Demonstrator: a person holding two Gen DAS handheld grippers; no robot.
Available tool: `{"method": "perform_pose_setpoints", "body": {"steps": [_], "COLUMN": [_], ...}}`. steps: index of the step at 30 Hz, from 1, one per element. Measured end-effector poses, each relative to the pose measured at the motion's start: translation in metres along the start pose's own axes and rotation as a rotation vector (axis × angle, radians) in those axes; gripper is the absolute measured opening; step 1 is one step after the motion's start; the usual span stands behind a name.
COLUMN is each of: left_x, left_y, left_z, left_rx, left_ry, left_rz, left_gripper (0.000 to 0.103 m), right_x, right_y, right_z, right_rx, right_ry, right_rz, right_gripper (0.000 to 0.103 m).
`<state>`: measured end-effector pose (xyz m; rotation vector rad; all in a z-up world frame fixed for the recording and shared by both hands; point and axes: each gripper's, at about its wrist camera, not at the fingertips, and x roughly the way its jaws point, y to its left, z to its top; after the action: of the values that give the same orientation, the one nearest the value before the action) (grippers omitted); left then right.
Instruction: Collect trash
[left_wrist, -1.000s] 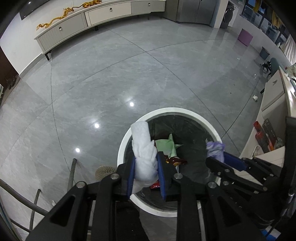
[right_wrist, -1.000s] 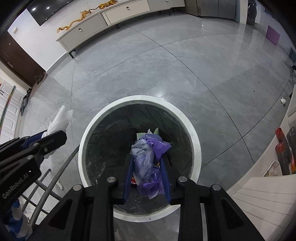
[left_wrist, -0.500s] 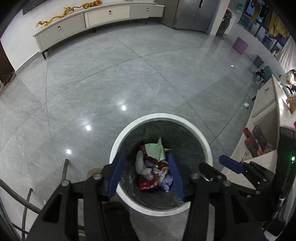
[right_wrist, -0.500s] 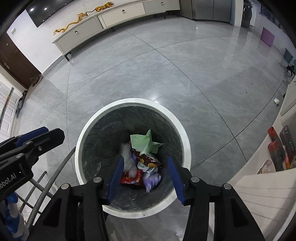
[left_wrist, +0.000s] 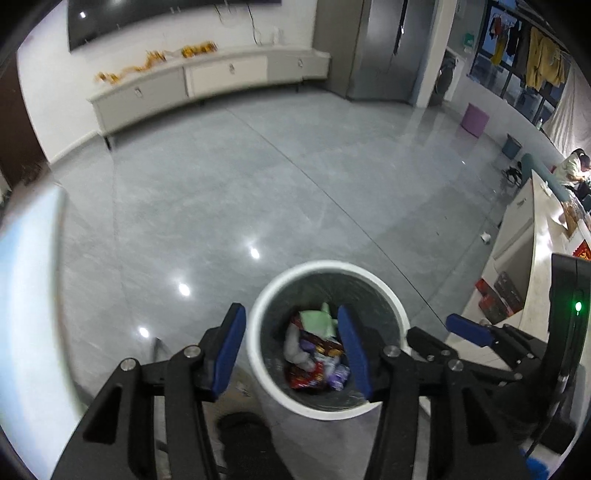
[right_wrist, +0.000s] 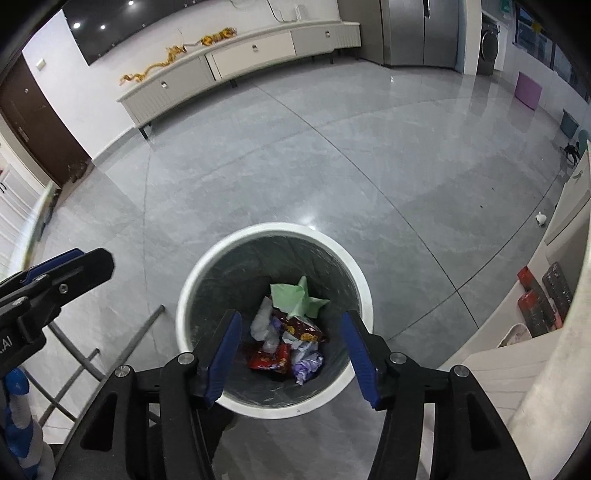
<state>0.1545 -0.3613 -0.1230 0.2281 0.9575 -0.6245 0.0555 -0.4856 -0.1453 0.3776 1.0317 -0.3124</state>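
Note:
A round white trash bin (left_wrist: 258, 332) with a dark liner stands on the grey floor; it also shows in the right wrist view (right_wrist: 365, 291). Inside lie green paper (right_wrist: 295, 295), red snack wrappers (right_wrist: 269, 360), a white tissue wad (right_wrist: 260, 321) and a purple plastic piece (right_wrist: 306, 365). My left gripper (left_wrist: 291, 347) is open and empty above the bin. My right gripper (right_wrist: 291, 347) is open and empty above the bin. Each gripper shows at the edge of the other's view.
A long white sideboard (right_wrist: 240, 55) runs along the far wall. A white counter (left_wrist: 532, 236) with red boxes (right_wrist: 532, 302) beneath it stands at the right. Metal chair legs (right_wrist: 110, 362) are at the left. A purple stool (left_wrist: 474, 120) stands far right.
Both grippers opened; the white tissue and the purple plastic dropped into the bin. Both grippers have since risen and tilted up, showing more of the room.

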Motion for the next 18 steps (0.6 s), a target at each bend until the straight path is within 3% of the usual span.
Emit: {"method": "perform_pose_setpoints", "body": {"steps": [12,14,18], "left_x": [-0.141,-0.166,-0.210], "left_y": [0.055,0.065,0.086], "left_z": [-0.038,-0.050,-0.072], "left_rx": [-0.014,-0.027,-0.064], "left_ry": [-0.240,-0.281,-0.354], "left_rz": [0.152,0.188,0.262], "left_gripper": [0.051,0.059,0.062], "right_x": [-0.078,-0.090,-0.114], "right_y": [0.081,0.096,0.134], "right_z": [-0.007,-0.010,-0.019], "right_rx": [-0.117,-0.146,-0.220], "right_ry": [-0.148,-0.167,-0.211], "right_rz": [0.107,0.125,0.162], "right_gripper": [0.067,0.069,0.077]}}
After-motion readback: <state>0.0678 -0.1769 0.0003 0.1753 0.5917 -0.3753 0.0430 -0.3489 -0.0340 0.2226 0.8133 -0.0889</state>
